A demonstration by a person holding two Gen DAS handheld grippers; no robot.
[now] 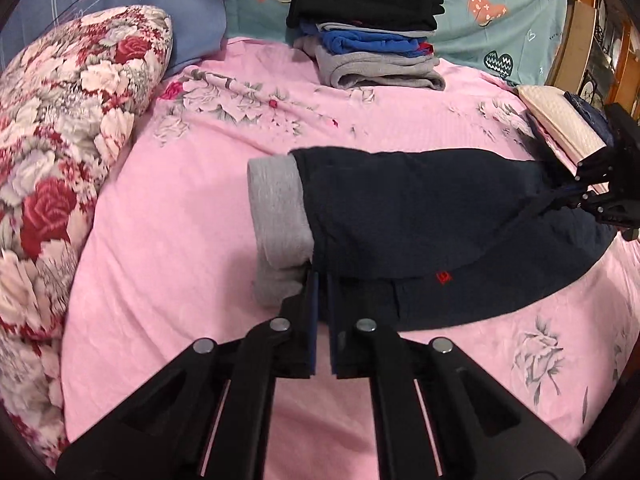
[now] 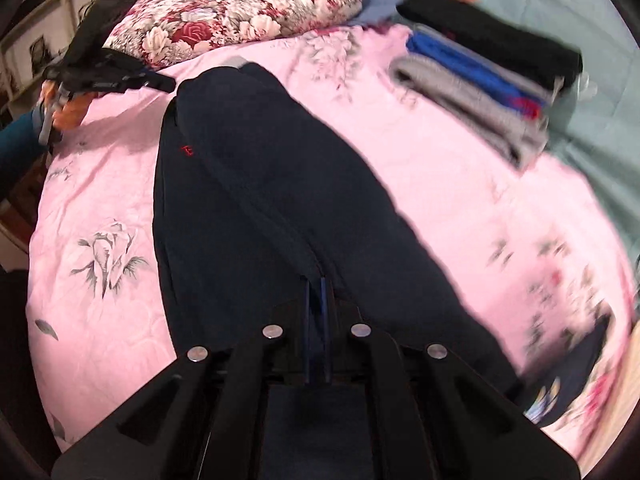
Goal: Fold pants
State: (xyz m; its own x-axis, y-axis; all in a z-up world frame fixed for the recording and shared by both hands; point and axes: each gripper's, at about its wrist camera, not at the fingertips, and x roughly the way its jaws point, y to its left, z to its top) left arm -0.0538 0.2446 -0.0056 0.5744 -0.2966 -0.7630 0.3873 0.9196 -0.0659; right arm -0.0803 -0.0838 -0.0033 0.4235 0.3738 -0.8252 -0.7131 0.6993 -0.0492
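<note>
Spreading beneath everything is the pink quilted bedspread with grey and red flower prints, which fills most of both views. Along its left edge I see the big red-and-white rose-patterned bolster pillow, and behind it the teal bedding printed with orange hearts.

On the bedspread, roughly in its middle, lie the dark navy pants with a grey ribbed waistband, folded over on themselves lengthwise so that one dark layer sits on another; a small red logo shows near the lower edge. They stretch between my two tools.

Near the teal bedding stands a stack of folded clothes, black on top, then blue, then grey, well apart from the pants. At the right edge of the left wrist view rests a smaller pile of cream and dark folded cloth.

My left gripper sits at the waistband end, its blue-padded fingers nearly together with a narrow gap, pinching the navy edge just beside the grey band. My right gripper has its fingers closed tight on a fold of navy fabric at the other end.
</note>
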